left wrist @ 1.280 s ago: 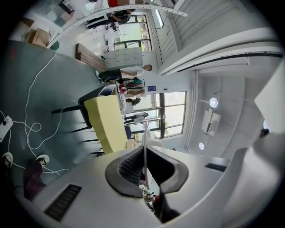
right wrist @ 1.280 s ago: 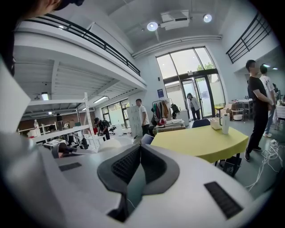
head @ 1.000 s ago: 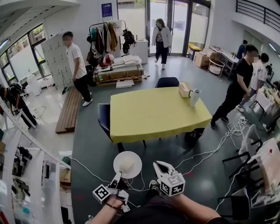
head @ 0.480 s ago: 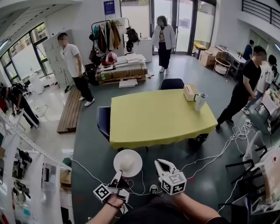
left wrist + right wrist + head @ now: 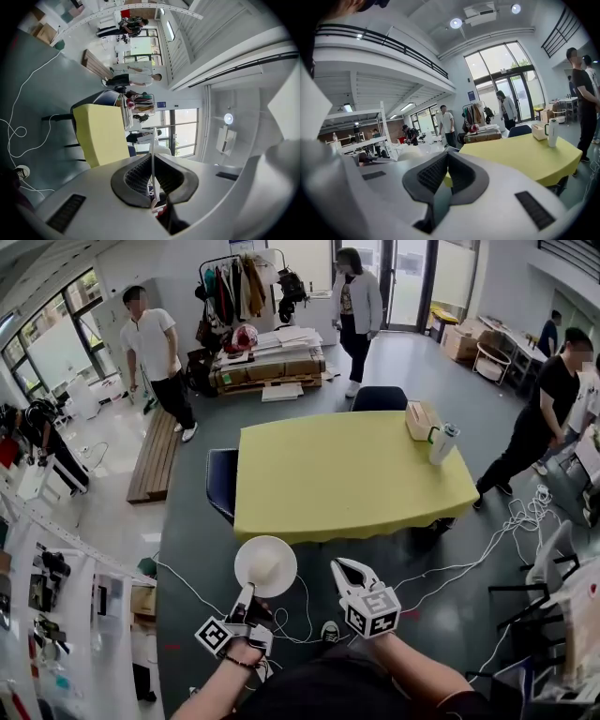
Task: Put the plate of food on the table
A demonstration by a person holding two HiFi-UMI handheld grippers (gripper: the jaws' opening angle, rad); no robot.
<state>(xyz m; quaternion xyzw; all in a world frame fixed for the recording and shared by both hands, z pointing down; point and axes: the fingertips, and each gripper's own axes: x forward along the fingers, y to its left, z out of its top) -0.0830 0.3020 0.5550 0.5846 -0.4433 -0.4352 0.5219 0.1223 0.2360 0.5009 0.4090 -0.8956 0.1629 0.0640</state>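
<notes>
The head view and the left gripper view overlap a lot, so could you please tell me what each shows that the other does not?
Only the head view shows the plate as a full round disc with pale food on it, and the right gripper held beside it. Only the left gripper view shows the left gripper with its jaws shut on the plate's thin rim, seen edge-on, plus a round wall light. Both show the yellow table, the dark chair beside it and the white cable on the floor.
</notes>
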